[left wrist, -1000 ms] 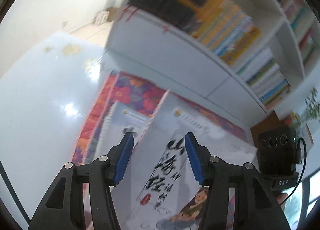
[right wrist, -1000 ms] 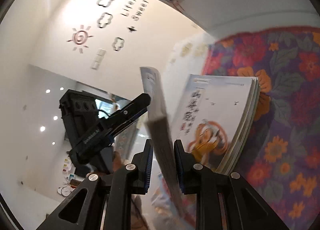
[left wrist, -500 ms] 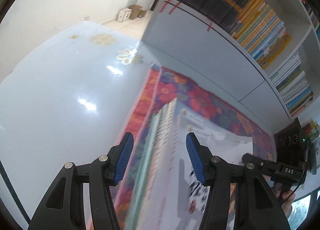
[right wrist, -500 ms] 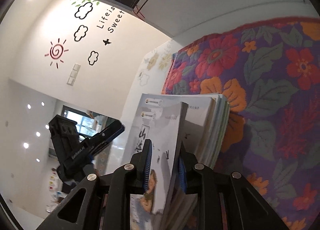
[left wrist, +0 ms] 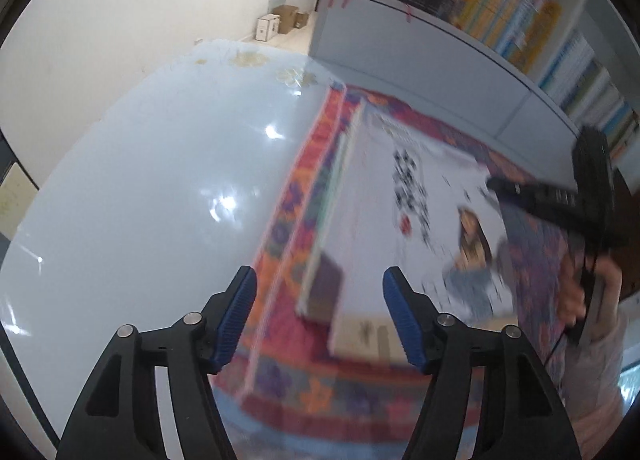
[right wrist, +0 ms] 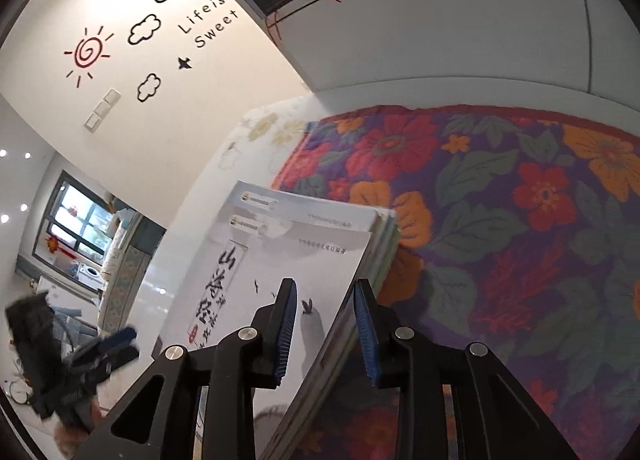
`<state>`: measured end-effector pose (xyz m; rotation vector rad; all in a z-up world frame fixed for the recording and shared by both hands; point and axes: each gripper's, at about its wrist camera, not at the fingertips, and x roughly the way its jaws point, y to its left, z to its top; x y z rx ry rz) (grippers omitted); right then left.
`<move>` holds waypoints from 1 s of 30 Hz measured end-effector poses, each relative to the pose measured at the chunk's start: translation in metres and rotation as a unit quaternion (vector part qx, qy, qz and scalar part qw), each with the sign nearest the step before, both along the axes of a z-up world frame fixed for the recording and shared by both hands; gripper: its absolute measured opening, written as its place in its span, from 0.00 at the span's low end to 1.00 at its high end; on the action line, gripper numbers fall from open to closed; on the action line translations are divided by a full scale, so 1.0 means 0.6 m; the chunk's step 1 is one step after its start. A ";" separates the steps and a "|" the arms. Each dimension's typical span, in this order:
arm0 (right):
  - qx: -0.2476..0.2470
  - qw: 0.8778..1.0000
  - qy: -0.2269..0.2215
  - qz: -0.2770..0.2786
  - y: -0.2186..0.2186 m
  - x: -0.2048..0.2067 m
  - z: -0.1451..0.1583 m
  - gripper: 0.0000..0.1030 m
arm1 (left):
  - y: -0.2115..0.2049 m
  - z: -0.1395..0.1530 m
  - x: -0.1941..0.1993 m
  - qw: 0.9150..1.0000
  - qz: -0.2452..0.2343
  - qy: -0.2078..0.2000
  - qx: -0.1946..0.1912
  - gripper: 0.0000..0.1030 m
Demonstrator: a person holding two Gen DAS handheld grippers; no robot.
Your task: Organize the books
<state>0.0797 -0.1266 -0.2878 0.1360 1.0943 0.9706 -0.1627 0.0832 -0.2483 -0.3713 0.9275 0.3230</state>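
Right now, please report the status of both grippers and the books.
Left gripper open, jaws just widened, holding nothing. Right gripper opening around edge of white ink-painting book, now atop the book stack on floral cloth. Nothing in the way.

The left gripper [left wrist: 318, 308] tilts down, its jaws wide and just opened further, gripping nothing. The right gripper [right wrist: 325, 324] tilts down, its narrower jaws just easing apart.

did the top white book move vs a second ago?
Yes. The top white paperback book went from upright to lying flat on the book stack on the floral cloth.
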 end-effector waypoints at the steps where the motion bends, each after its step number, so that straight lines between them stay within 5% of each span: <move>1: 0.003 1.000 0.003 0.000 -0.006 -0.002 0.001 0.28 | -0.008 -0.005 -0.008 1.000 -0.001 0.002 0.002 0.70; 7: -0.011 1.000 0.011 0.018 -0.034 -0.028 0.006 0.31 | -0.044 -0.052 -0.048 0.999 -0.007 0.016 -0.046 0.72; 18: -0.011 0.997 0.058 0.055 -0.019 -0.060 -0.028 0.31 | -0.065 -0.081 0.015 0.997 -0.041 0.035 -0.058 0.72; 30: -0.051 0.996 0.019 0.064 0.025 -0.076 -0.009 0.36 | -0.006 -0.078 -0.010 0.998 0.002 0.025 -0.062 0.72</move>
